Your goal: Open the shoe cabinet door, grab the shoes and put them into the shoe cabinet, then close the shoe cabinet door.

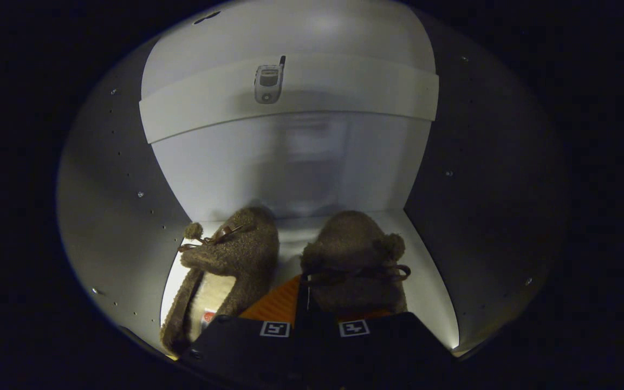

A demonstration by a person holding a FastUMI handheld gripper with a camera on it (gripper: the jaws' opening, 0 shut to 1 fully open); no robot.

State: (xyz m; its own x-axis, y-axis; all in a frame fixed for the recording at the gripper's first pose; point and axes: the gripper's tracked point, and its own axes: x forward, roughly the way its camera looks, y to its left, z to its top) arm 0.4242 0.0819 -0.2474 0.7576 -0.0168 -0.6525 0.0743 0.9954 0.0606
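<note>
My tool (304, 303) reaches into the cabinet (111, 179), its two orange fingers (274, 303) close together with only a thin dark gap between them. The right finger is mostly hidden under the right slipper. I cannot tell whether the fingers press on that slipper or merely sit beside it.

Two slippers stand on the white cabinet floor (431, 292), toes pointing toward the back wall (290, 168).

- Left slipper (231, 260): brown fuzzy fabric, cream fleece lining visible in the opening, a small tag inside at the heel, a thin brown lace bow and one pompom on the upper. It lies just left of my fingers, close to the left side wall.
- Right slipper (352, 260): same brown fuzzy fabric, lace bow and pompom across the upper. It sits directly over my right finger, touching it.

The slippers are near each other but apart. Above them a white shelf (290, 92) spans the cabinet, with a small phone picture (268, 82) on its front edge.
</note>
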